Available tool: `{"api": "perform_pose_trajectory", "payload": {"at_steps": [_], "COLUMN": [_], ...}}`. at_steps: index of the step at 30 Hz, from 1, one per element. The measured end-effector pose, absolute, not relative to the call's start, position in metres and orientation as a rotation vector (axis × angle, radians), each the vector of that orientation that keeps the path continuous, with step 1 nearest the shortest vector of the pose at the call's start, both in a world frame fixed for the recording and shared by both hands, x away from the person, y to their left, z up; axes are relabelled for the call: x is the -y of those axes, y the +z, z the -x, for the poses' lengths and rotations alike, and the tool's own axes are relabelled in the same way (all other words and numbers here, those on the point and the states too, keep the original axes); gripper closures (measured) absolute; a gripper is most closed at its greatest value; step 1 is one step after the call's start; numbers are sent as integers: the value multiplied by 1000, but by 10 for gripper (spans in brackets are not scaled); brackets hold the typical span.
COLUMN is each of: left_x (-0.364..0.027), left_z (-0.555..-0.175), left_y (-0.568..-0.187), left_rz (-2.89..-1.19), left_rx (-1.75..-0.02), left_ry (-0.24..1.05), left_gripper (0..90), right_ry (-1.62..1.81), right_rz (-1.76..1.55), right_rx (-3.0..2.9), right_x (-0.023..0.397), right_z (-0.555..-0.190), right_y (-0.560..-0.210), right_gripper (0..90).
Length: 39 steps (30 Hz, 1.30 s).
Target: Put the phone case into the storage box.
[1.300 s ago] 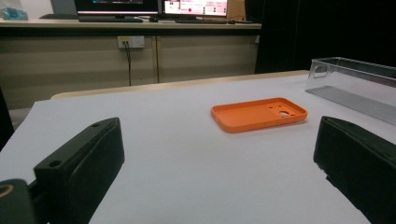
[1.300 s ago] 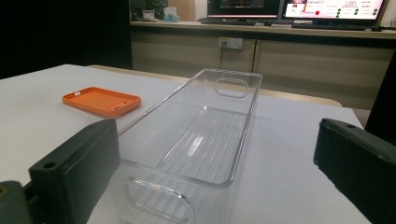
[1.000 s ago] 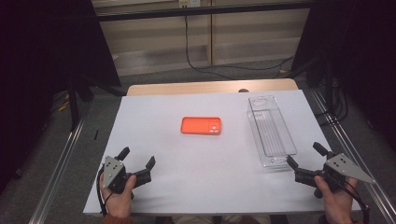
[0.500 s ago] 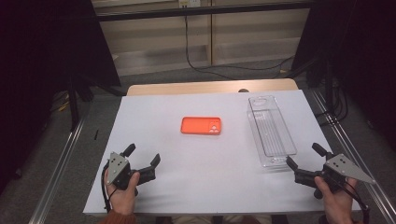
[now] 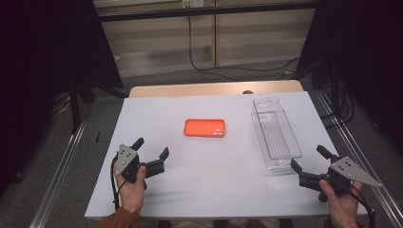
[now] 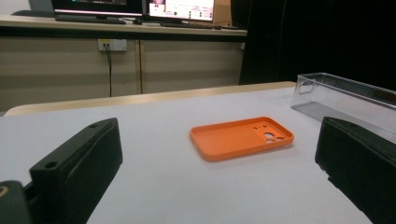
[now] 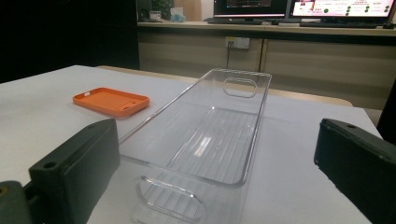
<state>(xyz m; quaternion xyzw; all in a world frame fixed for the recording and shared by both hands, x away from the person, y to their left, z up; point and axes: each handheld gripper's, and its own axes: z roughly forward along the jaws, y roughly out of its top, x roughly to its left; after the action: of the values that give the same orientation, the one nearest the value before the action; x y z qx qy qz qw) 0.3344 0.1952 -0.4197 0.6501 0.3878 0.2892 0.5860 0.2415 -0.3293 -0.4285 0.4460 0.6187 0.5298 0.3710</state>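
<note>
— How did the left gripper (image 5: 152,147) stand?

— Its jaws were spread wide with nothing between them, low over the white table (image 5: 157,109). Ahead of it and a little to its right lay the flat orange plastic phone case (image 5: 205,127), hollow side up, well apart from the jaws.

— And the right gripper (image 5: 309,157)?

— Also wide open and empty, held in the person's right hand (image 5: 340,204). Just ahead of it sat the long clear plastic bin (image 5: 275,132), its near end close to the left jaw; I could not tell whether they touched. The phone case lay well off to that gripper's left, beyond the bin's side wall.
</note>
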Motion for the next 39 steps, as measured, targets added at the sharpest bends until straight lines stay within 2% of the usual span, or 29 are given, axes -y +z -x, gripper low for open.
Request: {"api": "perform_pose_trajectory", "payload": {"at_steps": [7,39], "left_x": [-185,-147], "left_z": [-347,-401], "left_y": [-420,-415], "left_rz": [-1579,-1584], "left_rx": [-846,-825], "left_ry": [661,656], "left_gripper": [12,24], "right_ry": [1360,1365], "right_rz": [-1146,-1153], "right_rx": [-1583,-1587], "right_x": [330,328], "right_z": [-241,-242], "right_y": [-429,-429], "right_gripper": [0,0]}}
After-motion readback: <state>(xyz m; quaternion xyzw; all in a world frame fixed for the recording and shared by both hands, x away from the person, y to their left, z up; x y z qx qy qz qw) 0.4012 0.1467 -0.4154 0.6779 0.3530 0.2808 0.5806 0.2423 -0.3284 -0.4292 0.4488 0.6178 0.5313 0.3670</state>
